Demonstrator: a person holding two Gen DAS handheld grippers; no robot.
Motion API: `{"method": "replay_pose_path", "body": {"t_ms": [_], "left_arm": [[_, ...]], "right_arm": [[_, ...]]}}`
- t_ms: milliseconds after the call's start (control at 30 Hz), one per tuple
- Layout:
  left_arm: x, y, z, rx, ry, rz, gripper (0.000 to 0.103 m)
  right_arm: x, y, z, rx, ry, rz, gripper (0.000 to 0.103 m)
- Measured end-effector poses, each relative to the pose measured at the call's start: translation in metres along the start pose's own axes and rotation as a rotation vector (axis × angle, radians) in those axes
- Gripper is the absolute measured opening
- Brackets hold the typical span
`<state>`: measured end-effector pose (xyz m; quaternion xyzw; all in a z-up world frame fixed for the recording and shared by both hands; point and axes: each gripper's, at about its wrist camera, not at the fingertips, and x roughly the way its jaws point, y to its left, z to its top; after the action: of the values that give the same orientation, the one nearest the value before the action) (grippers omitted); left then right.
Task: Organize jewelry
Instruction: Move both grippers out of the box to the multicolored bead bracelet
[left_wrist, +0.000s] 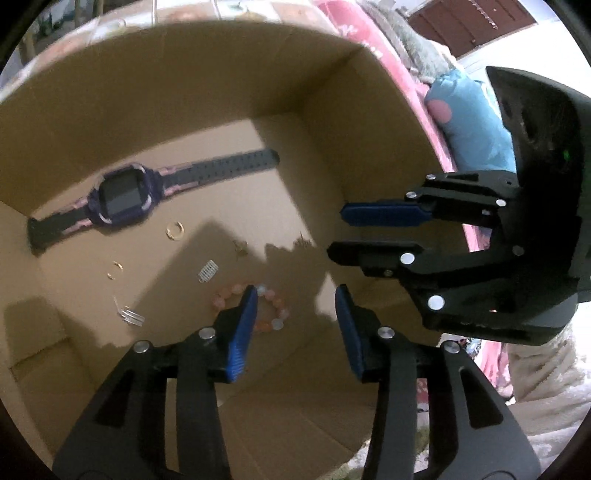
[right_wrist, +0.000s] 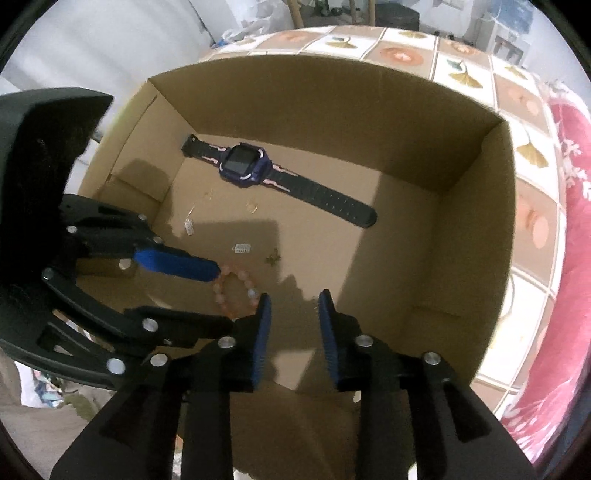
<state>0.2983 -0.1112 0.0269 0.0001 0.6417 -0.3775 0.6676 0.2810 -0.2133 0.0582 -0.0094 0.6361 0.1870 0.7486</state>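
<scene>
Cardboard box (right_wrist: 476, 229) floor holds one watch (right_wrist: 245, 166), one bead bracelet (right_wrist: 236, 284); both grippers (left_wrist: 295, 321) (right_wrist: 291, 325) open, empty.

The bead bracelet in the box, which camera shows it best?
The right wrist view: most of the bead bracelet shows as a ring on the box floor. In the left wrist view, the left gripper's finger hides part of it.

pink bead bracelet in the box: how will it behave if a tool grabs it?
The bead bracelet is separate round beads in a loop, so it probably goes floppy and droops from one pinched bead. The beads look smooth, so the pads may slip. It lies flat on the cardboard box floor; probably slides if pushed.
</scene>
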Motion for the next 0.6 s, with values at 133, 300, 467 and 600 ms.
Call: {"method": "replay_pose_path", "body": {"t_ms": [133, 300, 467, 600], "left_arm": [[-0.025, -0.007, -0.003, 0.038, -0.081, 0.055, 0.046], [-0.074, -0.012, -0.021, 0.063, -0.219, 0.063, 0.053], [-0.124, -0.008, -0.051, 0.079, -0.406, 0.075, 0.064], [-0.152, -0.001, -0.101, 0.039, -0.540, 0.135, 0.070]], "right_arm": [[-0.021, -0.008, -0.003, 0.006, -0.065, -0.037, 0.031], [-0.073, -0.018, -0.017, 0.042, -0.244, -0.018, 0.043], [-0.120, -0.018, -0.054, 0.078, -0.431, 0.023, 0.055], [-0.137, -0.010, -0.095, 0.100, -0.544, 0.093, 0.059]]}}
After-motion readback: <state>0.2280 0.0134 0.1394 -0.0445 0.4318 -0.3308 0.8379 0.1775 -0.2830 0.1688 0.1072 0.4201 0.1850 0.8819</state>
